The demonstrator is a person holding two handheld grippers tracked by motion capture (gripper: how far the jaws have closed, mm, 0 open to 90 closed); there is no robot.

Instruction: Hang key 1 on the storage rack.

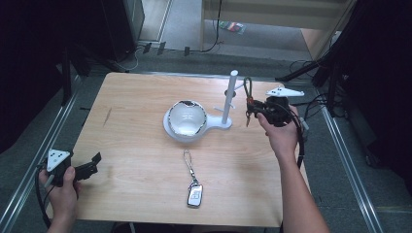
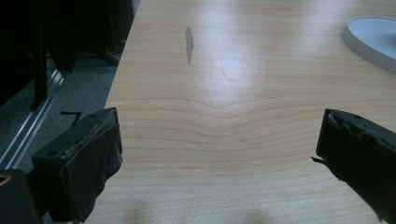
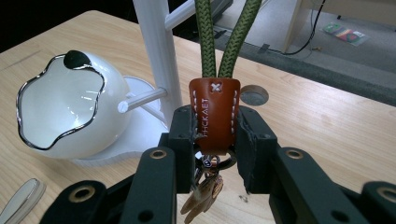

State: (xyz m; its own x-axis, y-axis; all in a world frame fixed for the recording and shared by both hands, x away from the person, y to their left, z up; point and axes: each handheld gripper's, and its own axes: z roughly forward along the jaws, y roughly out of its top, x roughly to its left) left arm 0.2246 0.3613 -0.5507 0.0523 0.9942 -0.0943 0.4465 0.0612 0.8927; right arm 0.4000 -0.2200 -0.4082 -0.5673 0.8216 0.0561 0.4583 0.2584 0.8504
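My right gripper [image 1: 253, 108] is shut on a key lanyard: a brown leather tab [image 3: 214, 114] sits pinched between the jaws, a green cord loop [image 3: 229, 37] rises from it, and keys [image 3: 203, 196] dangle below. In the high view the lanyard [image 1: 248, 92] hangs just right of the white peg stand [image 1: 228, 99]. Beside the stand's pole [image 3: 156, 56] is a white bowl [image 1: 187, 119] with a wavy silver rim. A car key fob [image 1: 194, 194] on a chain lies near the front edge. My left gripper [image 1: 90, 167] rests open at the front left, its jaws [image 2: 219, 158] wide over bare wood.
The wooden table [image 1: 136, 160] has bare room on its left half. A dark streak [image 2: 189, 44] marks the wood ahead of the left gripper. Metal rails [image 1: 29, 170] and cables run along the floor on both sides.
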